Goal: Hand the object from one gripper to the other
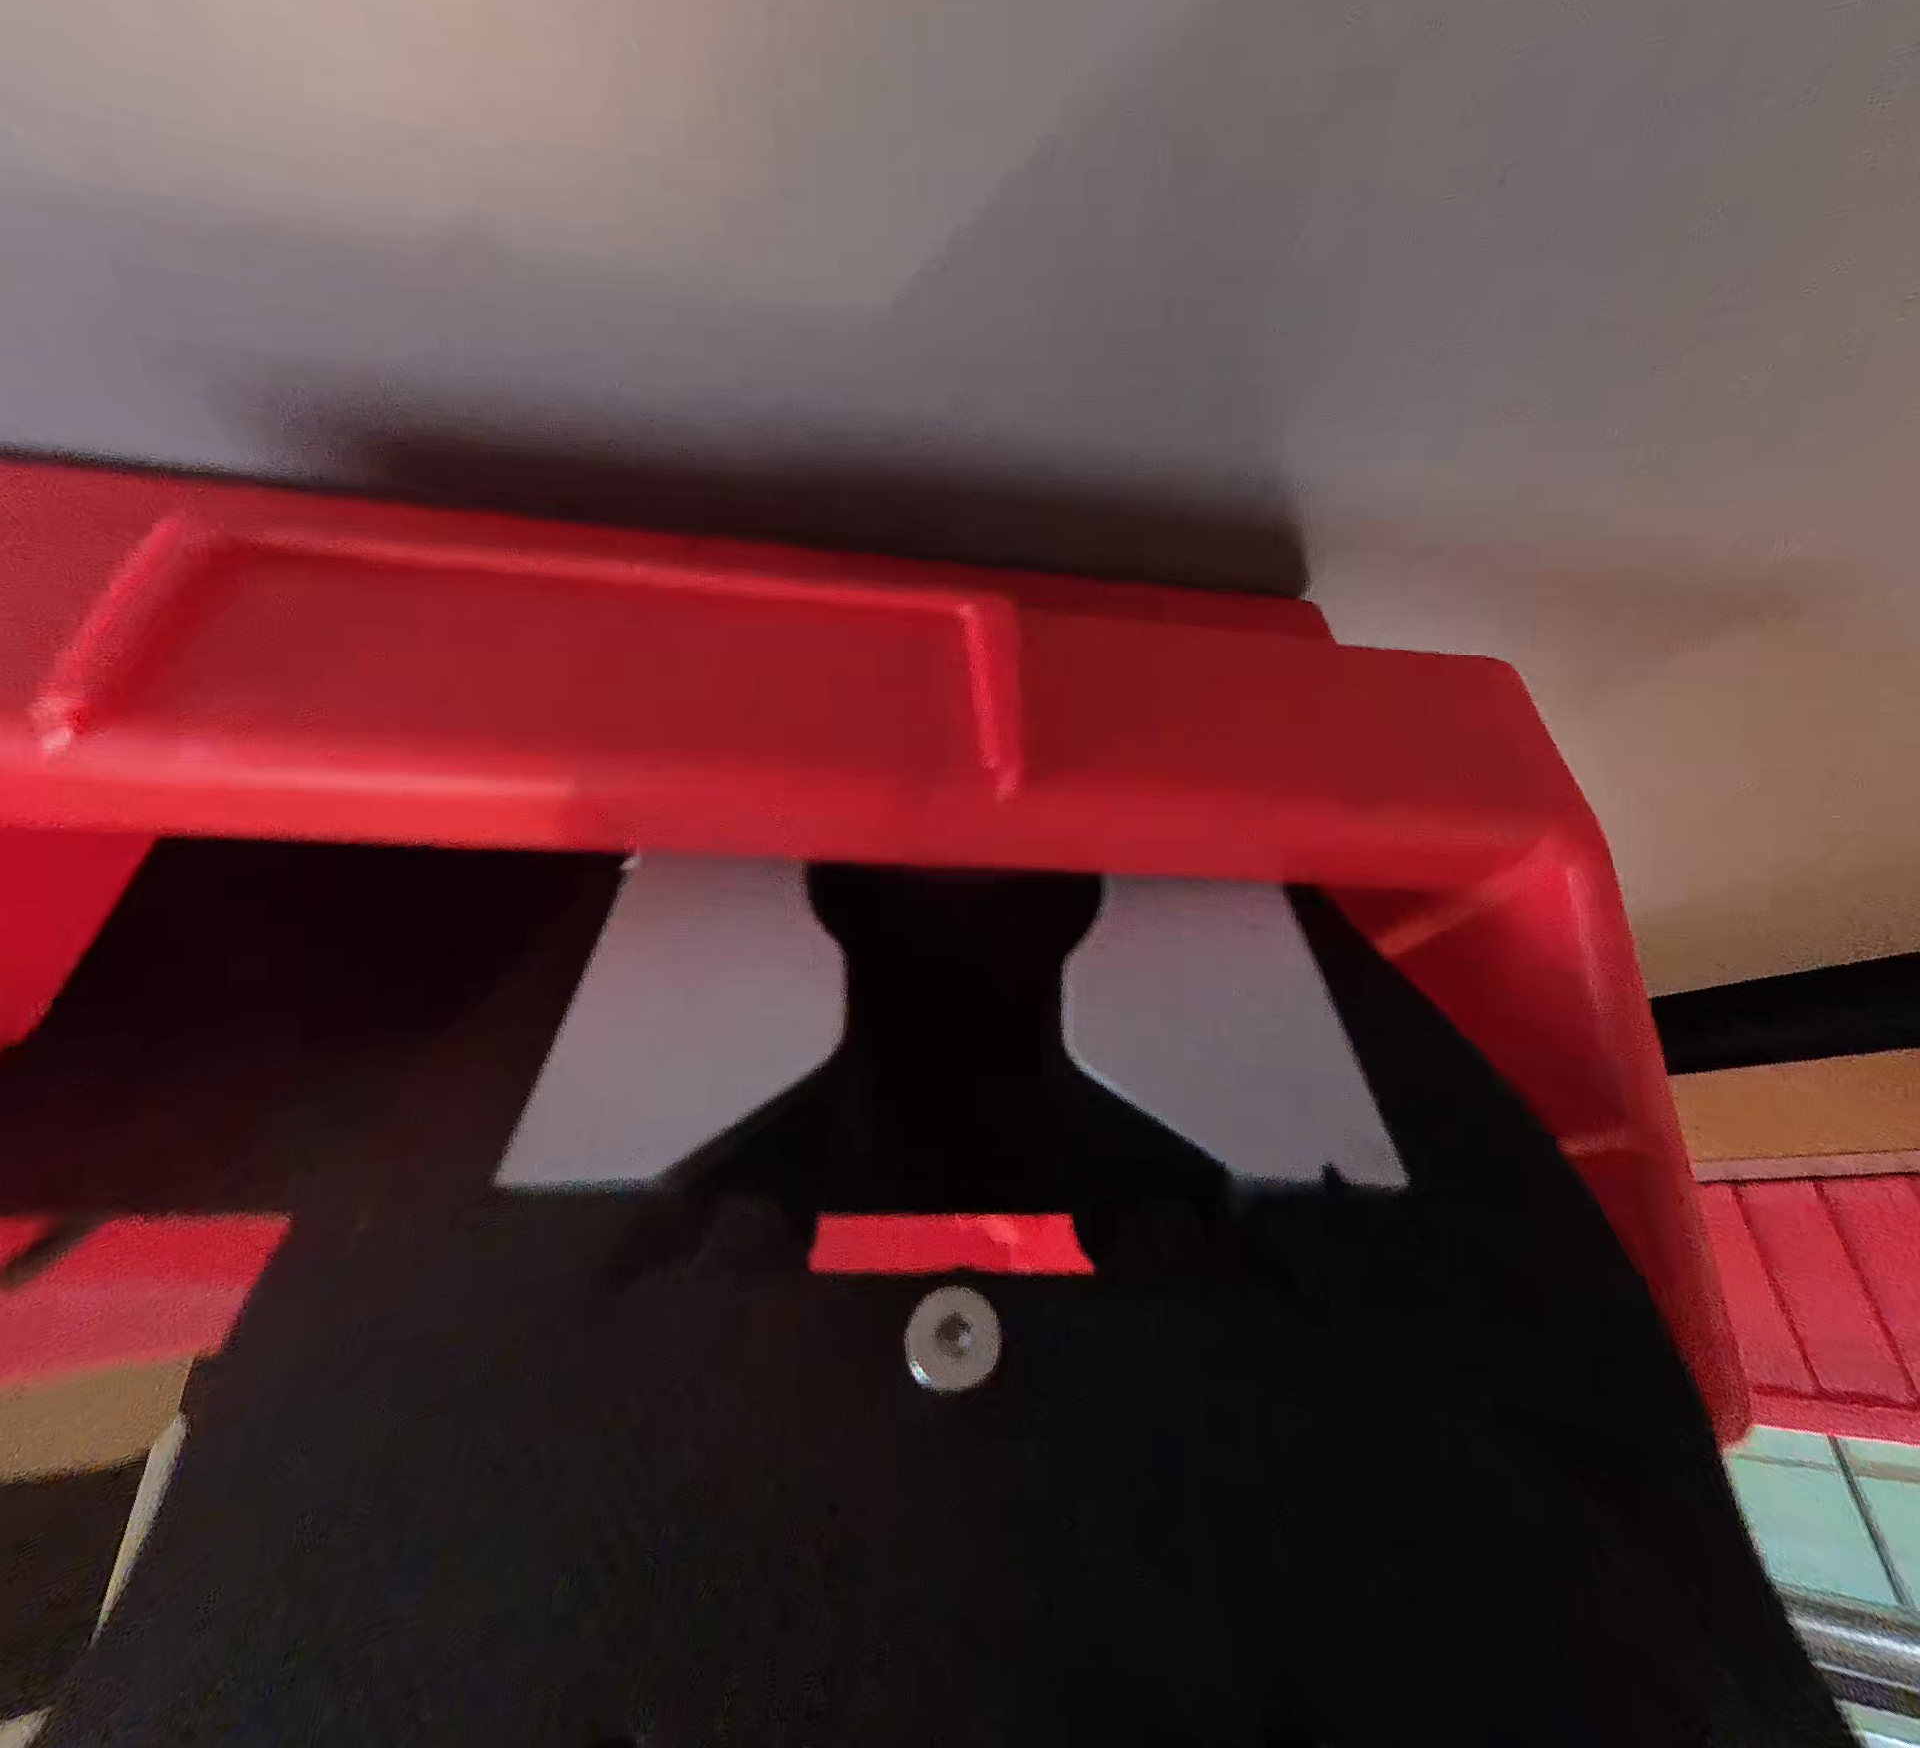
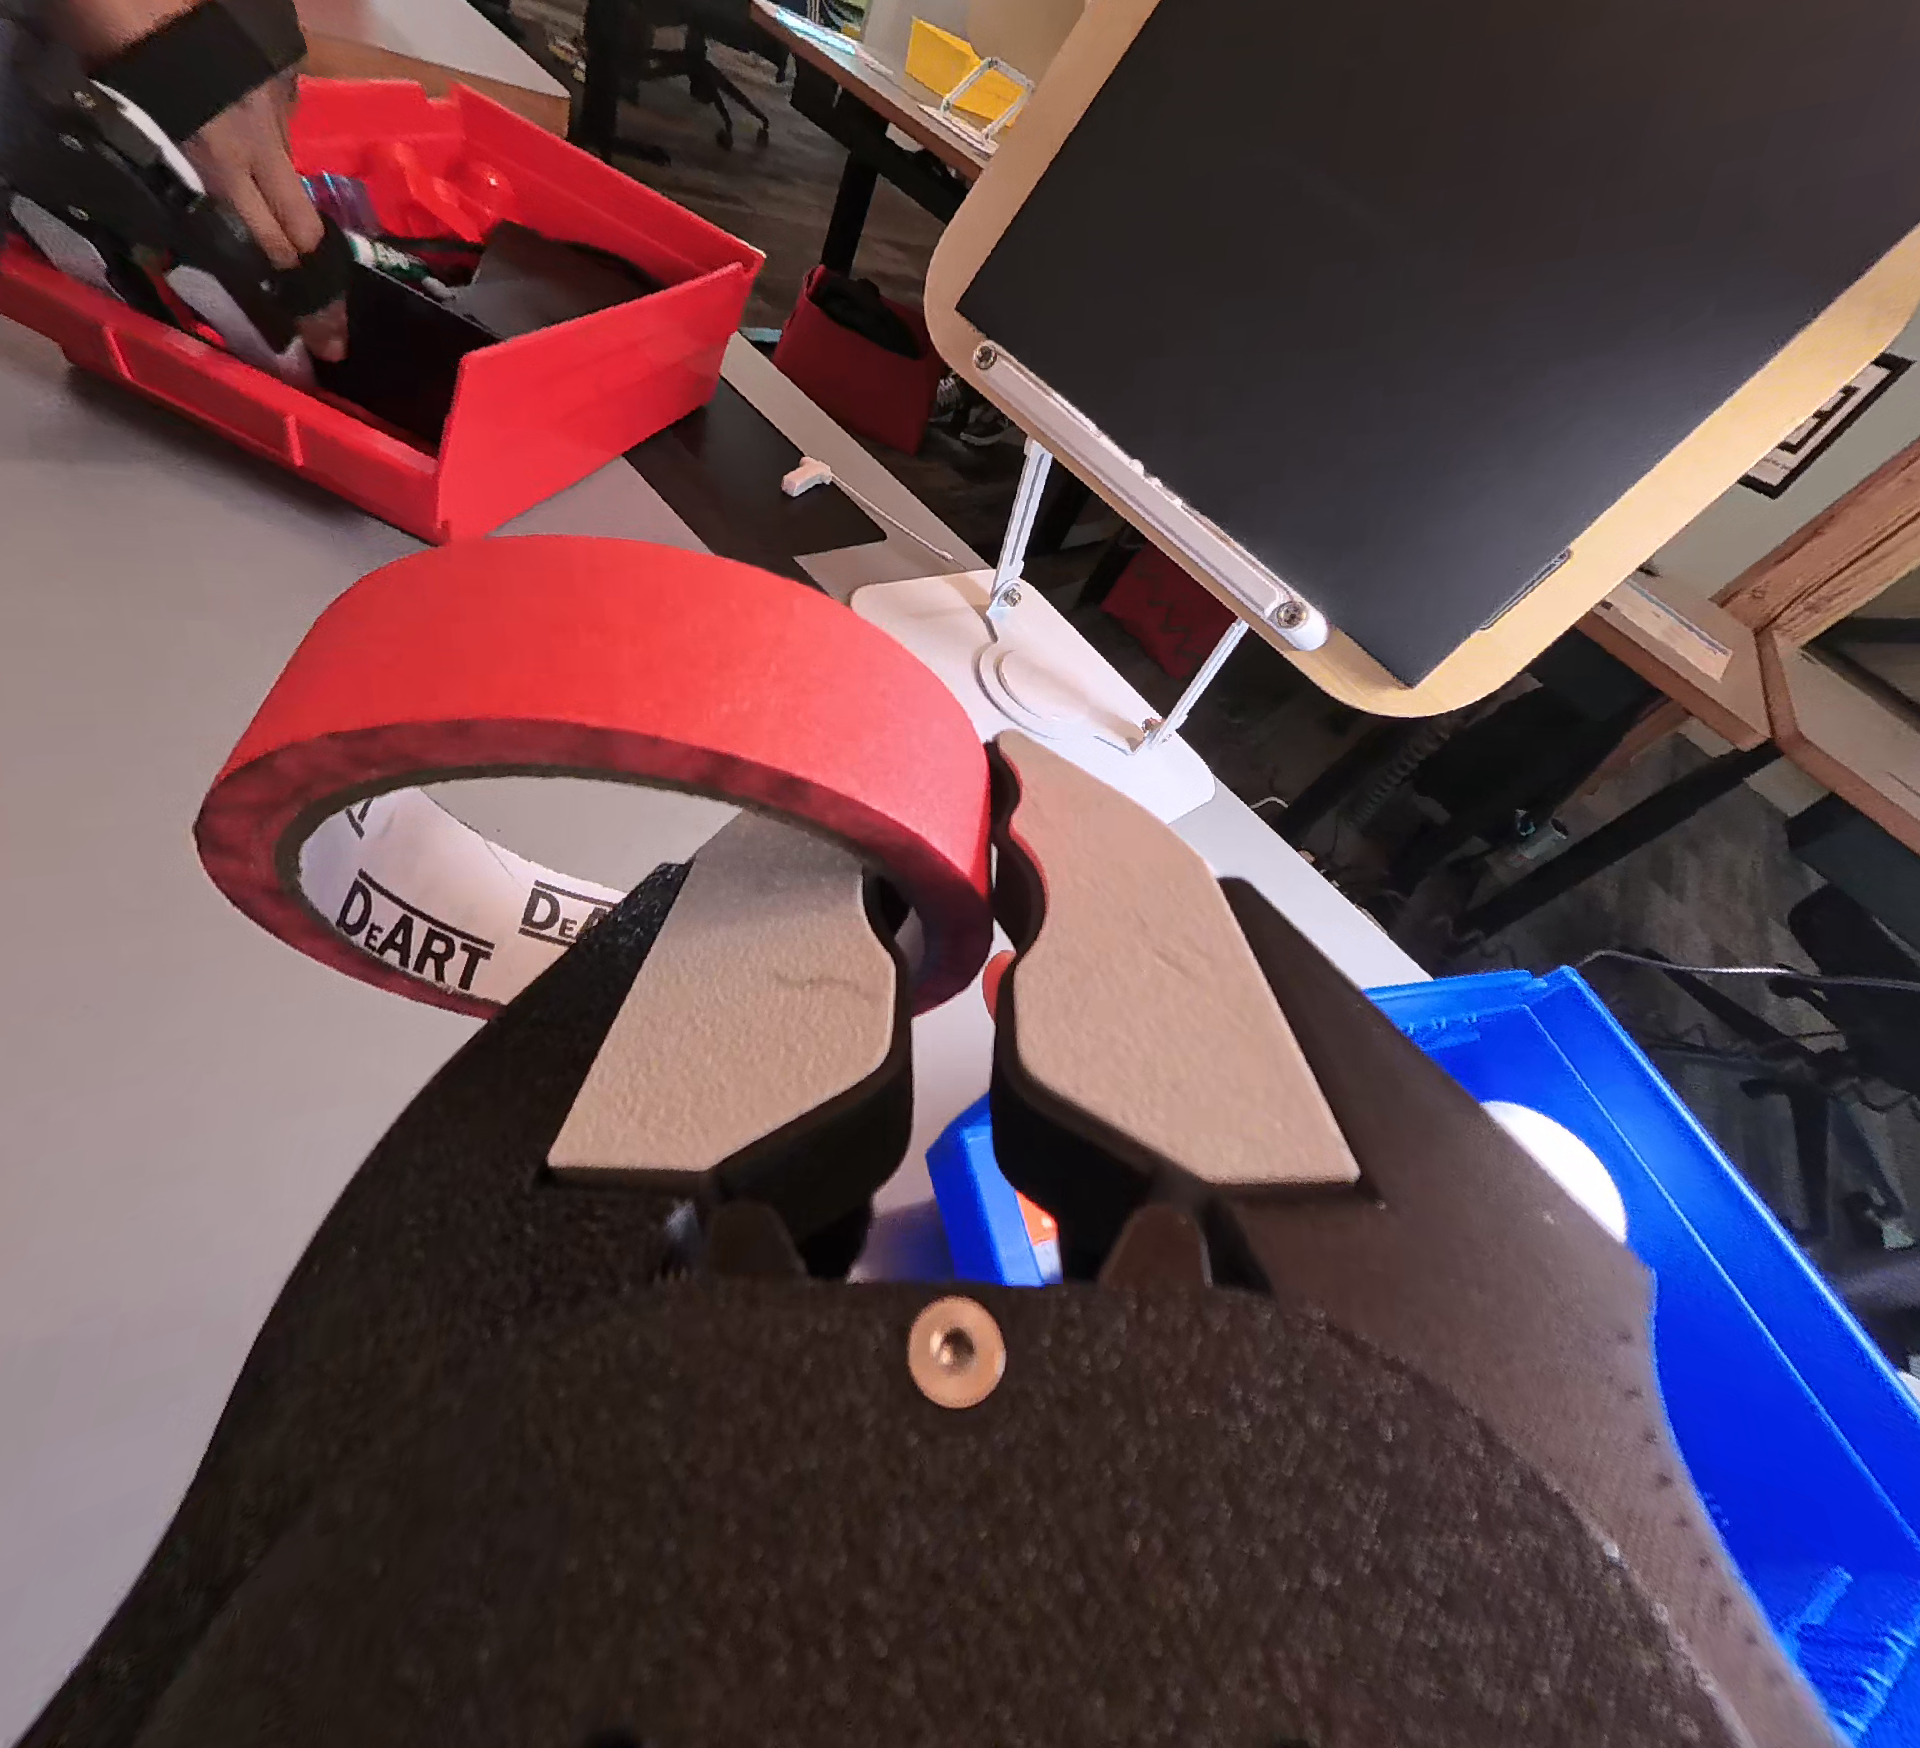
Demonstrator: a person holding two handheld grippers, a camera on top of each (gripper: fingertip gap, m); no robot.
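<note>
A roll of red tape [image 2: 623,659] is clamped in my right gripper [image 2: 987,825], one finger inside the ring and one outside. It is held above the grey table [image 2: 156,763]. My left gripper [image 2: 301,296], held by a person's hand [image 2: 249,171], reaches down into a red bin [image 2: 582,368] at the far left. In the left wrist view the left gripper [image 1: 954,877] has its pads standing apart with only darkness between them. The bin's rim [image 1: 727,690] hides its fingertips.
The red bin holds a flat black object [image 2: 395,358] and markers. A blue bin [image 2: 1714,1283] lies under my right gripper at the right. A dark screen [image 2: 1455,244] on a white stand [image 2: 1039,690] rises at the table's right edge. One gripper's finger ends stand about 45 cm off the other's.
</note>
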